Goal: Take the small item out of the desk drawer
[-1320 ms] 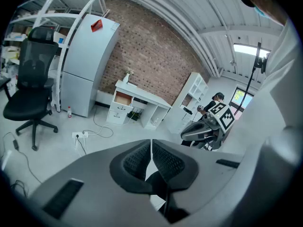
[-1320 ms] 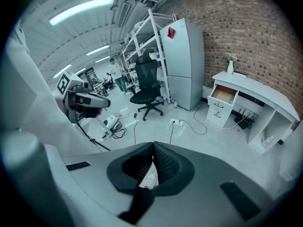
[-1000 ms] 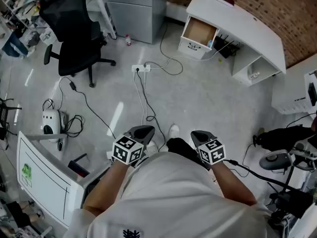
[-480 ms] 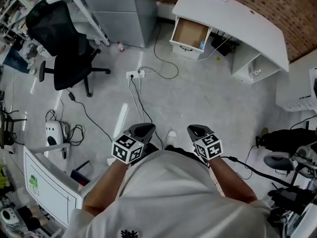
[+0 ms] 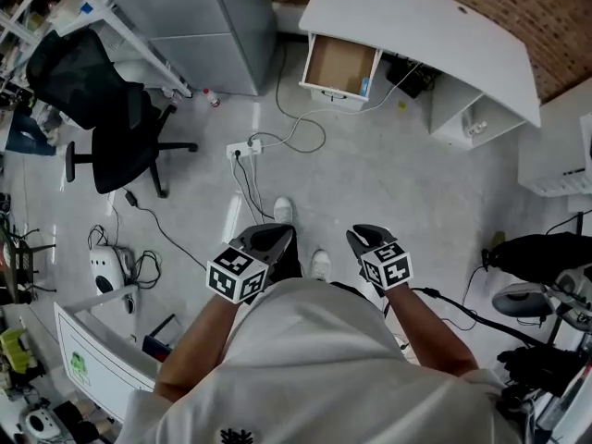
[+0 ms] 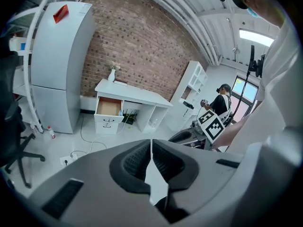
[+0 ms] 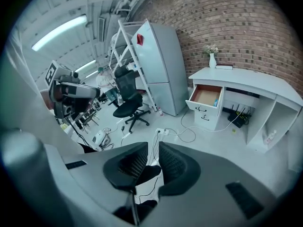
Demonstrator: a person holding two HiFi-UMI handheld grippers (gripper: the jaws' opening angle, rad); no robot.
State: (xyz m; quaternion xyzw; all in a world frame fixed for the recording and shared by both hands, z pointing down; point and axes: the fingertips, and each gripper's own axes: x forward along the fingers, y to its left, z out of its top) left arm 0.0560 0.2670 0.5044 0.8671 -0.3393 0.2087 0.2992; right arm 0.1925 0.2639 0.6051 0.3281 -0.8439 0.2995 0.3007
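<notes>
Well apart from both grippers, the open drawer (image 5: 339,63) sits in the upper middle of the head view, under the white desk's tabletop (image 5: 435,26). A small blue item (image 5: 363,86) stands against the drawer's right wall. Left gripper (image 5: 269,240), lower centre-left: jaws closed together, empty. Right gripper (image 5: 364,237), lower centre-right: jaws opening, a narrow gap, nothing between them. Both hang over the grey floor (image 5: 388,174).
</notes>
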